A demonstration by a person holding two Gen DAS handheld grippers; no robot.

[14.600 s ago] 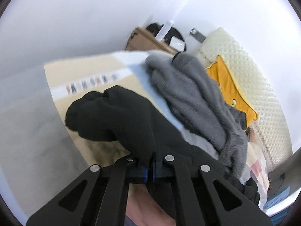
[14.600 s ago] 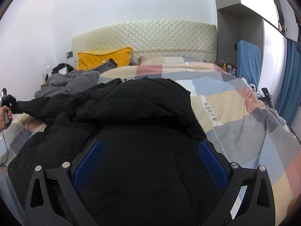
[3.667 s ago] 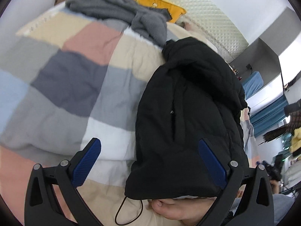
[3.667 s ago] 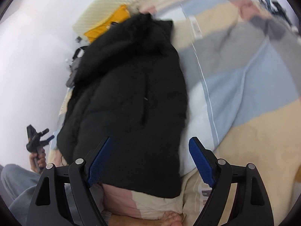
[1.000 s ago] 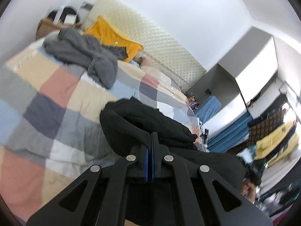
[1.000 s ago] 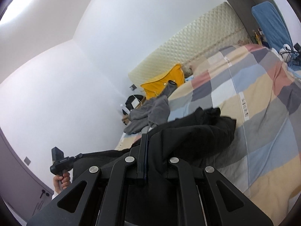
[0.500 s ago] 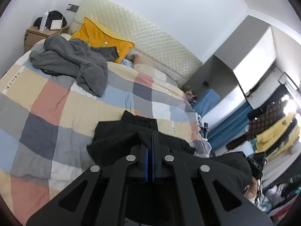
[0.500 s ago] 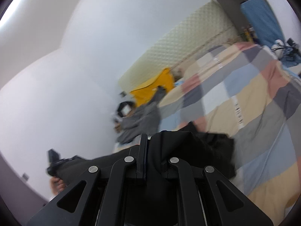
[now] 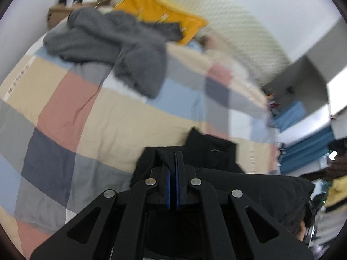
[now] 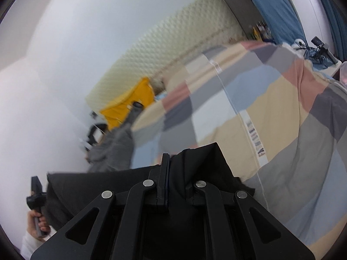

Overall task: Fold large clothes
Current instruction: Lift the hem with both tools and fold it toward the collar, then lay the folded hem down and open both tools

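We see a bed covered by a checked quilt (image 9: 104,117) in beige, pink, grey and blue squares. We take that quilt as our landmark. Just above its near edge hangs a black jacket (image 9: 212,153), stretched between two hand-held tools. The left gripper (image 9: 173,153) has its blue-lined fingers pressed together, pinching a fold of the jacket. The right gripper (image 10: 168,158) is likewise clamped tight on the dark cloth (image 10: 195,162), which bunches up beside its fingers. From the right camera, a hand (image 10: 38,221) shows at the near left corner of the quilt, gripping the other tool's handle. At the far end of the quilt lies a crumpled grey garment (image 9: 117,43), partly overlapping a yellow pillow (image 9: 160,15) that leans against a cream quilted headboard (image 9: 238,32). Both views are blurred.
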